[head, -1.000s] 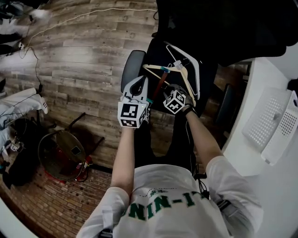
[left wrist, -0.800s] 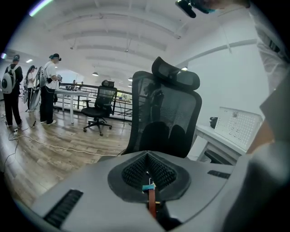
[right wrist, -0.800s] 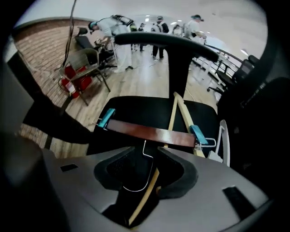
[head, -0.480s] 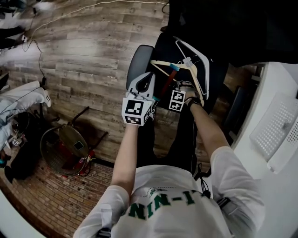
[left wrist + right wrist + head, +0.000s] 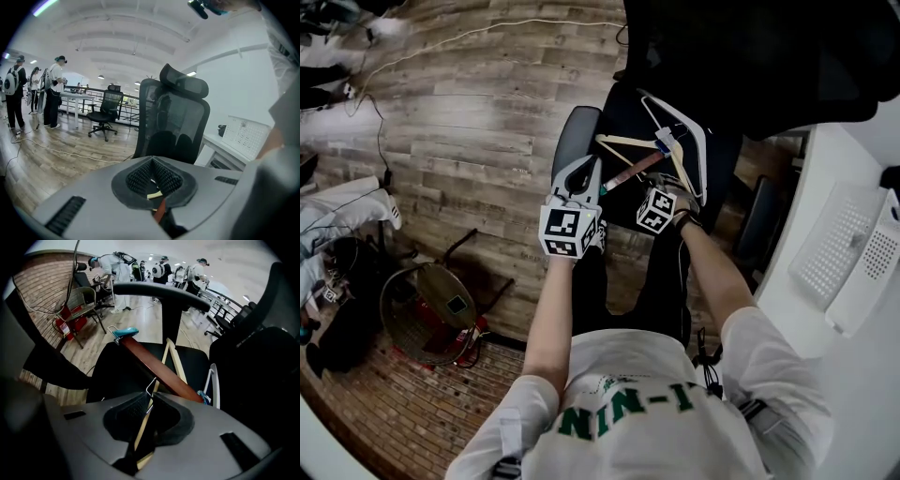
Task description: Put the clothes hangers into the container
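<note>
Barely begun, with the right gripper (image 5: 150, 401) clamped on the pale wooden hanger (image 5: 628, 142) over the chair seat (image 5: 619, 108) at upper centre, the left gripper (image 5: 152, 171) closed and seemingly empty, no container in view, and every hanger left to place.

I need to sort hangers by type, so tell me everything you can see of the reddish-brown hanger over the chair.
The brown hanger is a straight, flat bar of what looks like glossy reddish-brown wood, with a teal clip at each end. It slants above the black chair seat and crosses over the pale wooden hanger, which the right gripper clamps. A reddish sliver between the closed jaws of the left gripper suggests it holds one end.
</note>
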Tool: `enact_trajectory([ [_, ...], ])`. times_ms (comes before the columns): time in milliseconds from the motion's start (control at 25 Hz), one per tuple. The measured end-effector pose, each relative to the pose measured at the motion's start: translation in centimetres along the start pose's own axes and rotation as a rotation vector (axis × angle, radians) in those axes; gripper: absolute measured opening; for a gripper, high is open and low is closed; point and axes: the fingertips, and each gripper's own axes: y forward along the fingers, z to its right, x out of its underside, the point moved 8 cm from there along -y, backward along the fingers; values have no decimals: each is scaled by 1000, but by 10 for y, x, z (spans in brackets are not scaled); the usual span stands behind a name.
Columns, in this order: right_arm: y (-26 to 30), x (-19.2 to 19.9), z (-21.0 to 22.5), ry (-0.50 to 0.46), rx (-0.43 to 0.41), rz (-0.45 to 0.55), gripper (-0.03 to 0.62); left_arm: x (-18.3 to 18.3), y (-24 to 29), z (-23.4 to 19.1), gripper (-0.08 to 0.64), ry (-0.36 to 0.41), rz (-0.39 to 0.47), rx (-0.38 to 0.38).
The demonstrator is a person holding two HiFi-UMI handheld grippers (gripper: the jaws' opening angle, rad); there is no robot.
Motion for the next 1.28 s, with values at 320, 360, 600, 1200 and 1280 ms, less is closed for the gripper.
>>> enact_trajectory([
  [320,-80,5,13,259,72,12,51,-45,-27,15,5,-6,45,7],
  [360,-94,5,15,307,88,23,51,-53,-31,18,5,-11,52,9],
  [600,-198,7,20,606,176,142,51,-100,-59,53,5,-9,65,34],
  [1200,-443,-13,78,927,309,603,52,-220,-98,135,5,31,235,156],
  [1280,-468,-10,88,955,332,654,52,-234,-96,143,5,36,259,174],
])
